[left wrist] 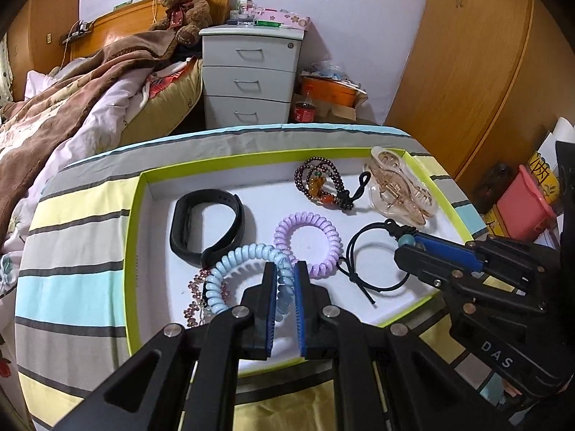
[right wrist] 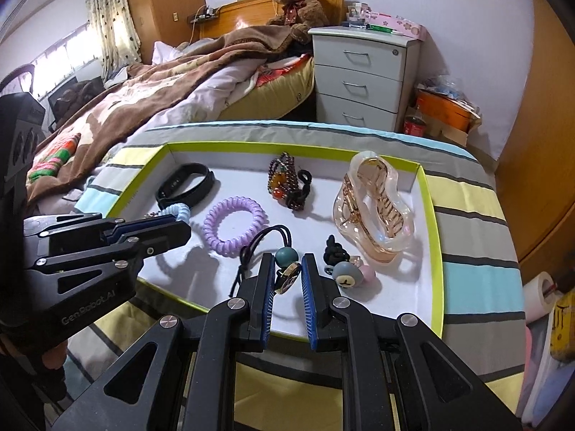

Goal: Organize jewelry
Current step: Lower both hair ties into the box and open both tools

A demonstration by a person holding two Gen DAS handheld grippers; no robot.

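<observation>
A white tray with a lime-green rim lies on a striped cloth. My left gripper is shut on a light blue spiral hair tie just above the tray's near left part. My right gripper is shut on a black cord hair tie at its teal bead and gold charm. In the tray lie a black wristband, a purple spiral hair tie, a dark bead bracelet and a clear hair claw.
A pink flower chain lies under the blue tie. Small hair ties with pastel balls sit right of my right gripper. Behind the table are a bed, a white drawer cabinet and wooden wardrobes.
</observation>
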